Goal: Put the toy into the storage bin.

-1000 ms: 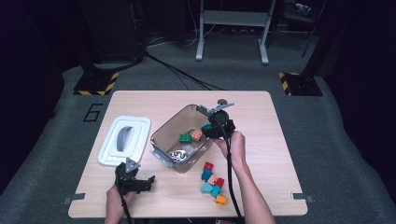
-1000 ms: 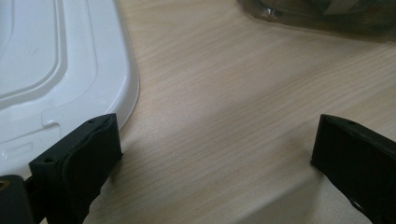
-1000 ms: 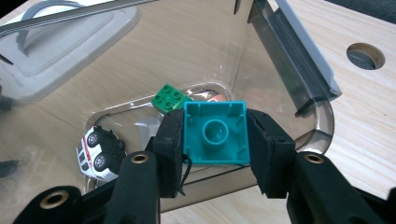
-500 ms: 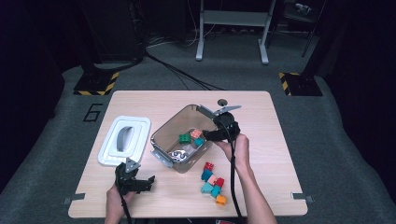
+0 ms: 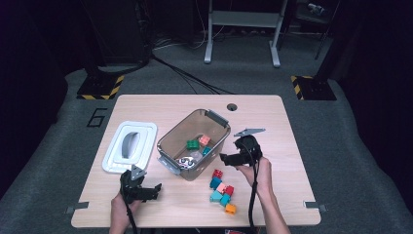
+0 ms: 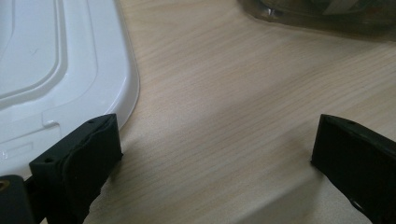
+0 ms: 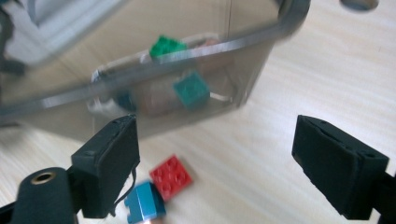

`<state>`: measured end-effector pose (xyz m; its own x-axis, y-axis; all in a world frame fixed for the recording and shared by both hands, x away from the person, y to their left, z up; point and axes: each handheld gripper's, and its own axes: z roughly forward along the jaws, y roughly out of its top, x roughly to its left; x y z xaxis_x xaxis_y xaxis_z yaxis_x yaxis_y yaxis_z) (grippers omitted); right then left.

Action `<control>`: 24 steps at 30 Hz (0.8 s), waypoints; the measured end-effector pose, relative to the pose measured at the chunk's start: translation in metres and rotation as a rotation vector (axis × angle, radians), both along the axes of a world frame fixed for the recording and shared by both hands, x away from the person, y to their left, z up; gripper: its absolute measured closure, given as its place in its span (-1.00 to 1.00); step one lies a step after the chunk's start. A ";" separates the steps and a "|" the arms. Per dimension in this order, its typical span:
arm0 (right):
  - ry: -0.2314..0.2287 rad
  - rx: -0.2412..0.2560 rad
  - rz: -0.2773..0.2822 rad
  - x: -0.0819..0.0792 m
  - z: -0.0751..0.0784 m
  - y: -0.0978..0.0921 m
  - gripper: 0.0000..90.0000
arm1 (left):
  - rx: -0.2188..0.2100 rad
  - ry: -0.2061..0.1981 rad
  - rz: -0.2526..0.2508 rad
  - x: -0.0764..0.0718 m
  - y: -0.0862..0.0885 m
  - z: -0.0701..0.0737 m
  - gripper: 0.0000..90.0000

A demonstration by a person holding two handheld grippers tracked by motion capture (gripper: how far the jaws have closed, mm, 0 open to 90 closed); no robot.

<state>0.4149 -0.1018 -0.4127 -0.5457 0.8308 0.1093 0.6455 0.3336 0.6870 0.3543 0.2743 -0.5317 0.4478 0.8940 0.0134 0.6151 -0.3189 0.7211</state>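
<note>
The work in hand is taken to be the loading of small coloured plastic building bricks into the smoky translucent plastic storage bin [image 5: 194,143] at the middle of the pale wooden worktop [image 5: 272,122]. Inside the bin a green brick [image 5: 193,145], a salmon-pink brick [image 5: 204,140] and a teal brick [image 5: 207,150] are seen lying on the floor of the container; the teal brick [image 7: 191,90] is also seen through the wall in the right gripper view. A loose cluster of bricks [image 5: 222,191] is left on the worktop just in front of the bin's near right corner, a red brick [image 7: 171,177] and a blue-teal brick [image 7: 144,205] among them.

Compared with half a second ago, the right claw [image 5: 229,159] has been drawn back from over the bin's rim and brought down beside its right wall, above the cluster. Its jaws are spread wide with nothing between them (a release into the bin is therefore judged complete), and the next pick is probably being lined up on the red brick.

The left claw [image 5: 150,189] has not been shifted: it is held low at the near left edge, jaws parted and empty, just beside the white rectangular plastic lid [image 5: 129,146] that lies flat, well apart from the bin.
</note>
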 end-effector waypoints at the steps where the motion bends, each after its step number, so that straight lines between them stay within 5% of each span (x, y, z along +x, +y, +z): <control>1: 0.002 -0.001 0.005 -0.002 -0.004 -0.001 -0.71 | 0.000 0.000 0.000 0.000 0.000 0.000 -0.97; 24: 0.119 -0.082 0.056 -0.050 -0.070 -0.010 -0.72 | -0.001 0.001 0.001 0.000 0.000 0.000 -0.97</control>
<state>0.3648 -0.1122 -0.4828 -0.5790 0.8080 0.1092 0.6992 0.4233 0.5762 0.3542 0.2743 -0.5316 0.4467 0.8946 0.0118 0.6161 -0.3171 0.7210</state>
